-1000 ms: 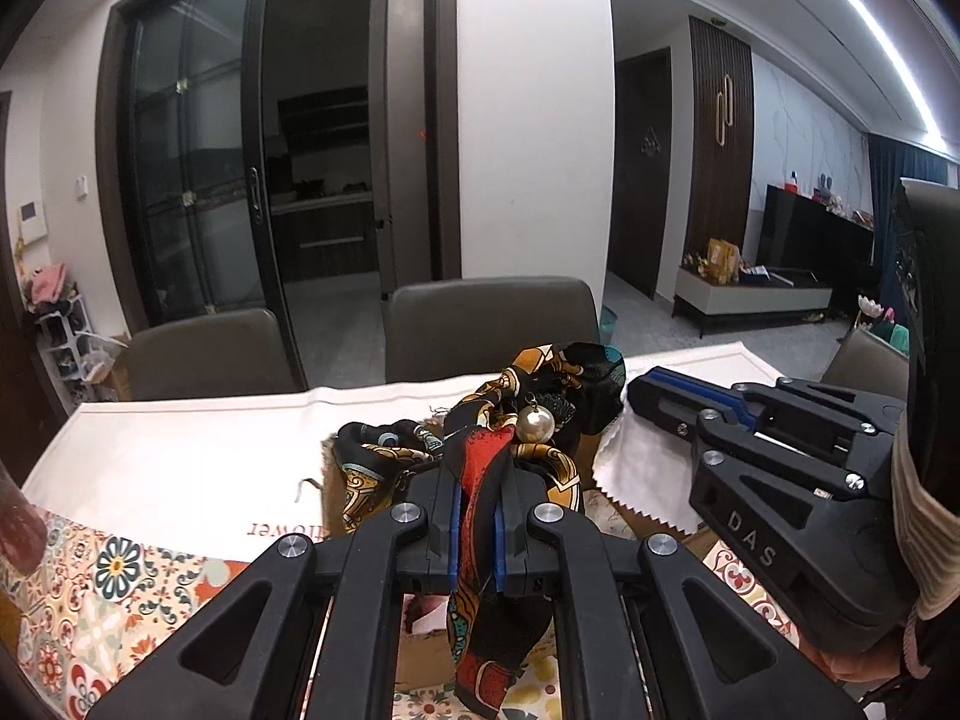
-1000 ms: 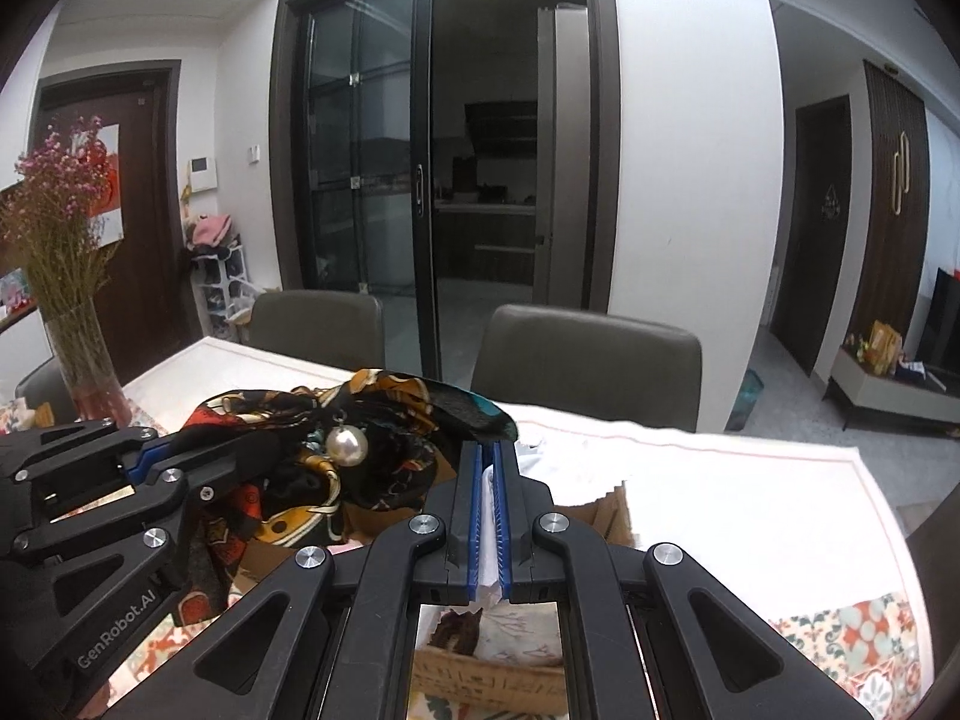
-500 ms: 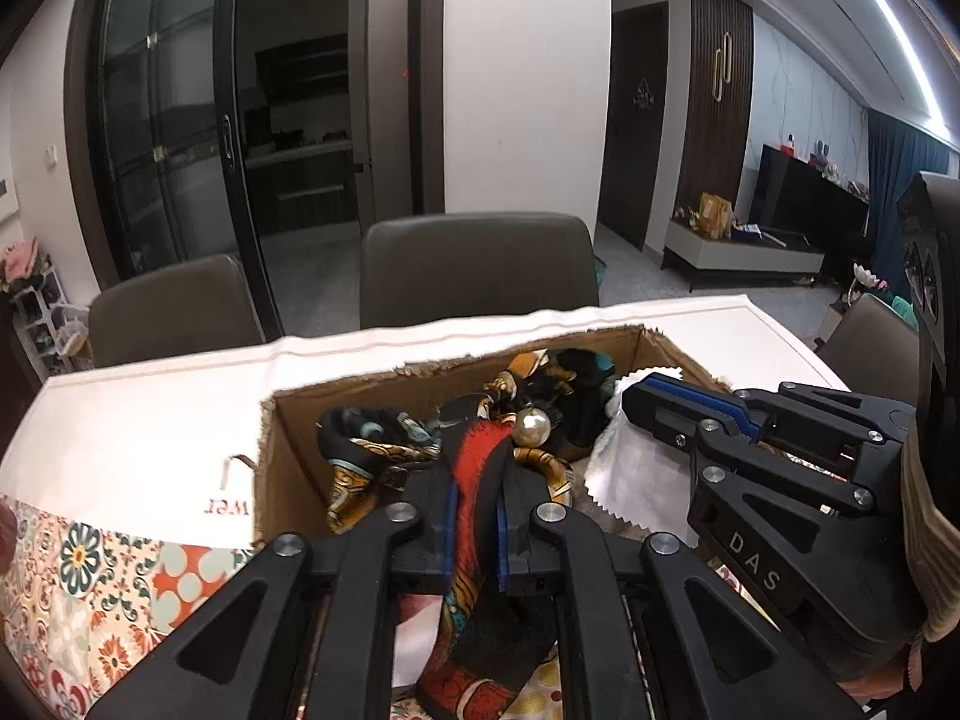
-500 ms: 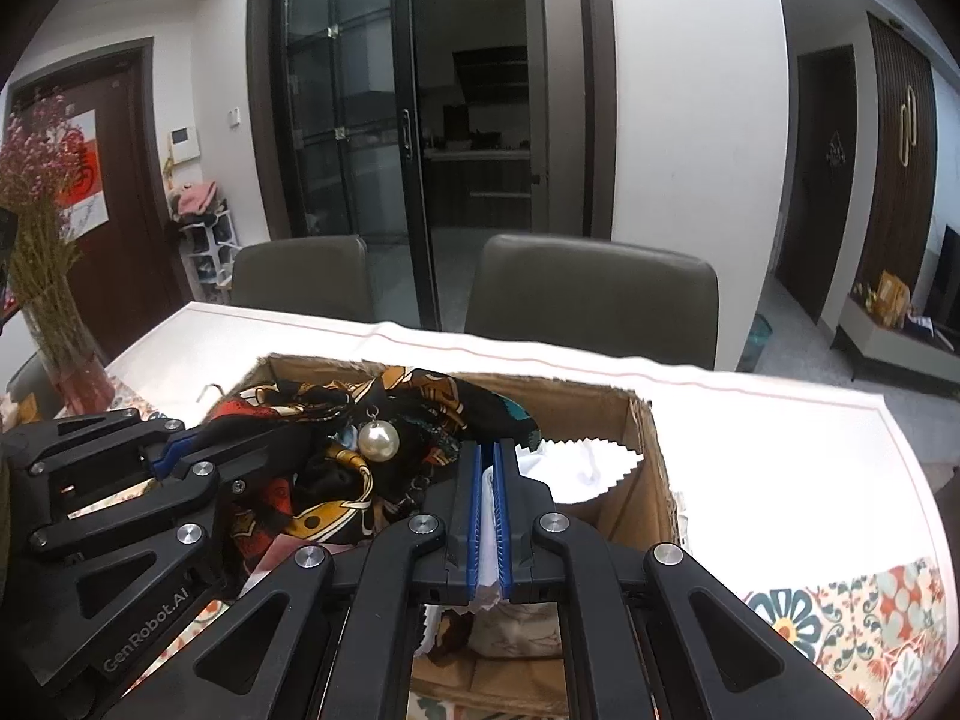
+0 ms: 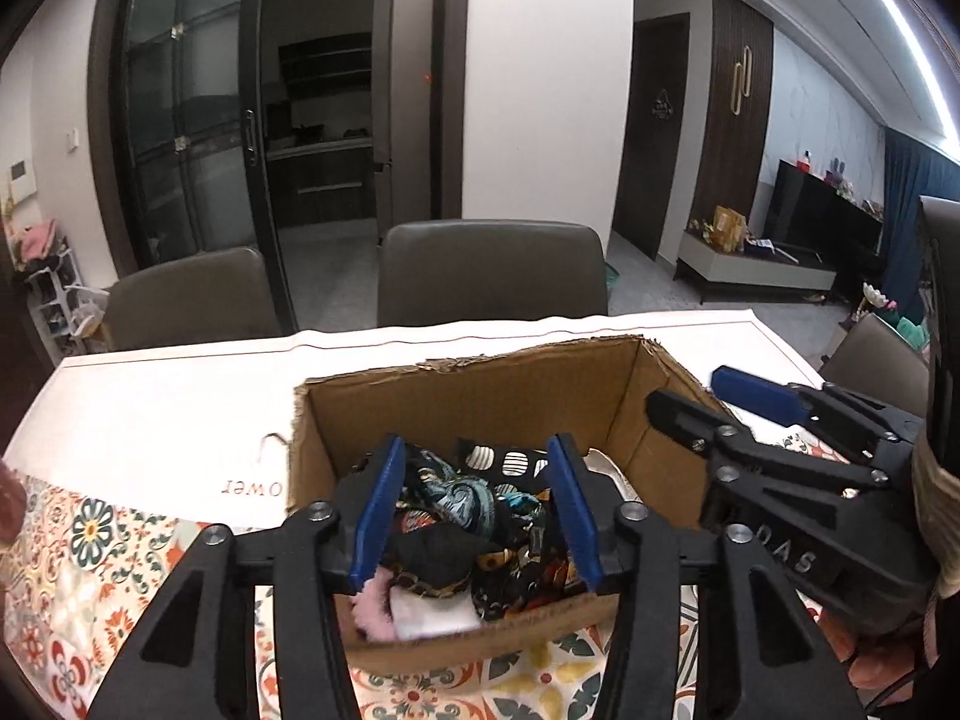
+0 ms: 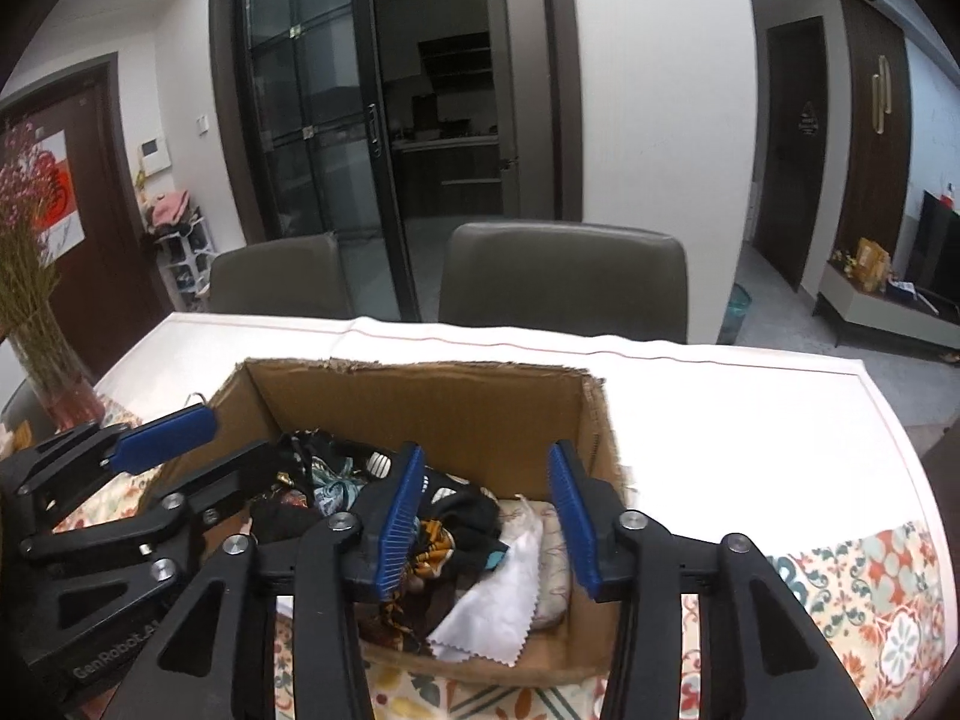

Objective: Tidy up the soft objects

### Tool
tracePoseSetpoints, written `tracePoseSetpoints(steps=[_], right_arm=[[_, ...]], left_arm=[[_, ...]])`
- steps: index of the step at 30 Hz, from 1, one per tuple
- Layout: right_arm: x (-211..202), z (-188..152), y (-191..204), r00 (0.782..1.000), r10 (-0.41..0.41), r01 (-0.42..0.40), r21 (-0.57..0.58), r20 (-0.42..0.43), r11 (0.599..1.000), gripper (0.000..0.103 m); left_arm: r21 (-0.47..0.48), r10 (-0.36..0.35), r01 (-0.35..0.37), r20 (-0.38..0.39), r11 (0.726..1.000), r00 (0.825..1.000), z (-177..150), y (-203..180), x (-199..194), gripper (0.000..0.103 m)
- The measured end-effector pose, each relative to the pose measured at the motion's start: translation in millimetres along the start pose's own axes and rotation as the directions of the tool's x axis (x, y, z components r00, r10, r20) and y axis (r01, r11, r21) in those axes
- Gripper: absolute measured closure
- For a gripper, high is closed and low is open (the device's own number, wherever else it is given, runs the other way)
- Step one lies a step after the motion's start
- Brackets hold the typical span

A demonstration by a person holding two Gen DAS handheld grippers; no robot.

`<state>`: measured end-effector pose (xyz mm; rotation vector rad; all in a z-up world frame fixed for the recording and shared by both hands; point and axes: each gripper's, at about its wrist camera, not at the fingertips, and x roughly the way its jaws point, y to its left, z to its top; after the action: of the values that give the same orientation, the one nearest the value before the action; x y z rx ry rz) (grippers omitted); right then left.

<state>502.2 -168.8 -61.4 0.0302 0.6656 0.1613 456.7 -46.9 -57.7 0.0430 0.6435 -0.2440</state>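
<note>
Our left claw [image 5: 477,507] and right claw [image 6: 489,516] are both opening, pads touching nothing, hovering side by side over the open brown cardboard box [image 5: 480,396], where the dark patterned silk scarf [image 5: 456,504] and white pinked-edge cloth [image 6: 498,600] are lying just below them.

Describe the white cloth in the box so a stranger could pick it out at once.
Find the open cardboard box on the table. Among the heap of dark patterned scarves inside, look toward its near right corner. The white cloth there is plain, pale, with a zigzag-cut edge.
</note>
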Motion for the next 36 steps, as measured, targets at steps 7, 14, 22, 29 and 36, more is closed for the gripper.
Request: tracePoseSetpoints(steps=[7,14,22,29,36], right_arm=[[-36,0,0,0.998,-0.042,0.042,0.016,0.037,0.999,0.049],[-74,-7,3,0.996,-0.065,0.063,0.032,0.057,0.998,0.049],[-126,-18,8,0.991,-0.094,0.090,0.045,0.093,0.995,0.042],[-167,-35,13,0.988,-0.113,0.108,0.051,0.107,0.993,0.042],[-206,-56,16,0.984,-0.136,0.130,0.063,0.114,0.990,0.038]], left_arm=[[-0.012,0.049,-0.049,0.044,0.999,0.998,-5,-2,-39,0.045],[-0.005,0.080,-0.080,0.085,0.997,0.993,-10,-11,-81,0.040],[-0.009,0.103,-0.103,0.126,0.995,0.987,-21,-17,-129,0.038],[-0.021,0.108,-0.107,0.136,0.994,0.985,-39,-23,-165,0.034],[-0.028,0.108,-0.105,0.133,0.994,0.985,-56,-29,-192,0.031]])
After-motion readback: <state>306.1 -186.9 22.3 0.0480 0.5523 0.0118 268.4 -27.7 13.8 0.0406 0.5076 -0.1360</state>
